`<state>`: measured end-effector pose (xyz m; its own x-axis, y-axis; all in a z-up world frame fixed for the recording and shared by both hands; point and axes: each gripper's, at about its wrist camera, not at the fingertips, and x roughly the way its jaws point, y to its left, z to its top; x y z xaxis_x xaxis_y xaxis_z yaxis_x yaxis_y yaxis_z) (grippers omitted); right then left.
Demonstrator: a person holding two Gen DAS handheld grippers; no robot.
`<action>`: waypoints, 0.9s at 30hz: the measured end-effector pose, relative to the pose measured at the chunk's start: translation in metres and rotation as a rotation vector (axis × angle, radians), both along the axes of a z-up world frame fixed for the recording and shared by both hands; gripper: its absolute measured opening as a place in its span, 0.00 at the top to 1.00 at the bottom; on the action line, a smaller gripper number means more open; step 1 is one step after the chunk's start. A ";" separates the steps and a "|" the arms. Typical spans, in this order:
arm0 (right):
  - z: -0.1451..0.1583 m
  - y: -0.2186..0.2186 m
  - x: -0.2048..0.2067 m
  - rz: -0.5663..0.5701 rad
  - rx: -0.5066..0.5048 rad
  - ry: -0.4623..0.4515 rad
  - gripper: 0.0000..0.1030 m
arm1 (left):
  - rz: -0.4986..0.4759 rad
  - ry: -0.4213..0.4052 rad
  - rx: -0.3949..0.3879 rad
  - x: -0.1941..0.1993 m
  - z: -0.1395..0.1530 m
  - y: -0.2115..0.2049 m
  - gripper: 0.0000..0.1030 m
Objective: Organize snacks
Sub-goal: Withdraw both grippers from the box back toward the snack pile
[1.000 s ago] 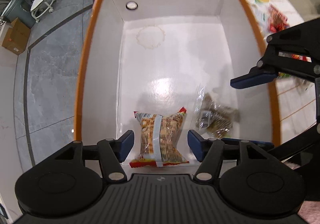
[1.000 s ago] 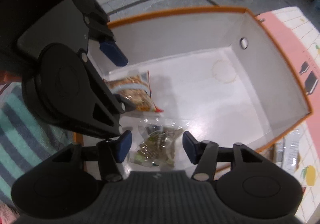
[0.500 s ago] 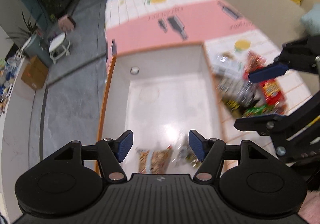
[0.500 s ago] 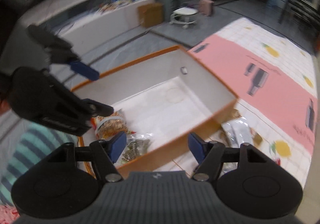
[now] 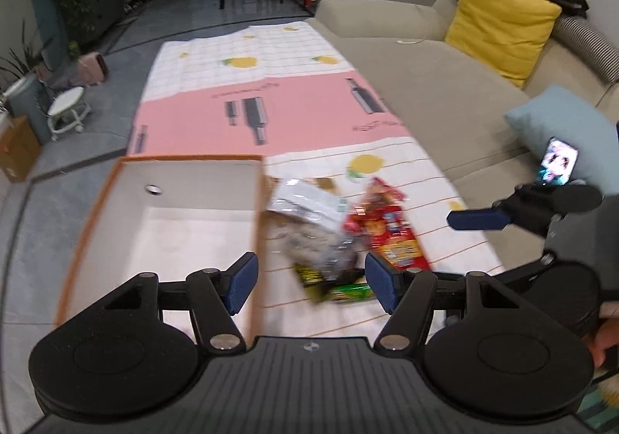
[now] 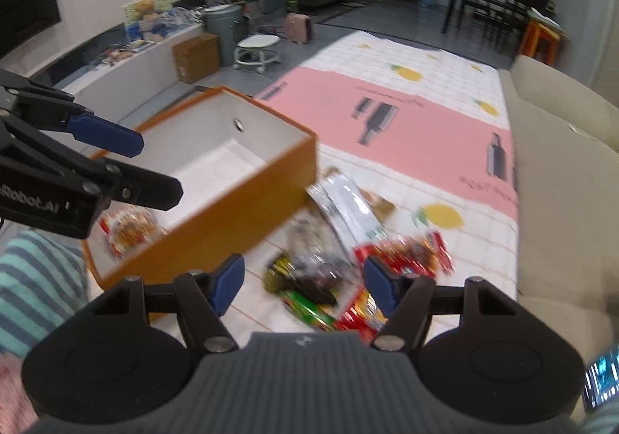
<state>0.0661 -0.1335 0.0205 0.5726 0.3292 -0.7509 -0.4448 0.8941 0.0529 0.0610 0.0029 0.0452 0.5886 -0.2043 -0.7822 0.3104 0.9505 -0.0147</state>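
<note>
Your left gripper [image 5: 307,281] and right gripper [image 6: 303,283] (fingers apart, empty) hover over the snack pile [image 6: 348,240] beside the orange box [image 6: 216,217], likely choosing the next packet.

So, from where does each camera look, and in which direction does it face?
Left wrist: sits on the left gripper, looking forward and down at the orange box and snack pile; its own open fingers show, and the right gripper's finger.
Right wrist: sits on the right gripper, facing the same pile with the box to its left; the left gripper shows.
Shared: box, pile, mat.
</note>
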 end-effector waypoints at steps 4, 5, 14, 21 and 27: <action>-0.013 -0.030 -0.011 -0.076 -0.008 -0.003 0.36 | 0.020 -0.021 -0.020 -0.003 -0.017 -0.021 0.29; -0.018 -0.038 -0.010 -0.098 0.002 0.006 0.36 | 0.031 -0.025 -0.024 -0.004 -0.022 -0.025 0.30; -0.065 -0.073 -0.011 -0.229 0.052 0.065 0.37 | 0.058 0.040 -0.057 0.003 -0.080 -0.038 0.32; -0.096 -0.077 0.006 -0.254 0.108 0.156 0.40 | -0.001 0.103 0.009 0.014 -0.121 -0.048 0.33; -0.116 -0.074 0.008 -0.225 0.115 0.215 0.46 | 0.014 0.143 -0.001 0.022 -0.138 -0.042 0.33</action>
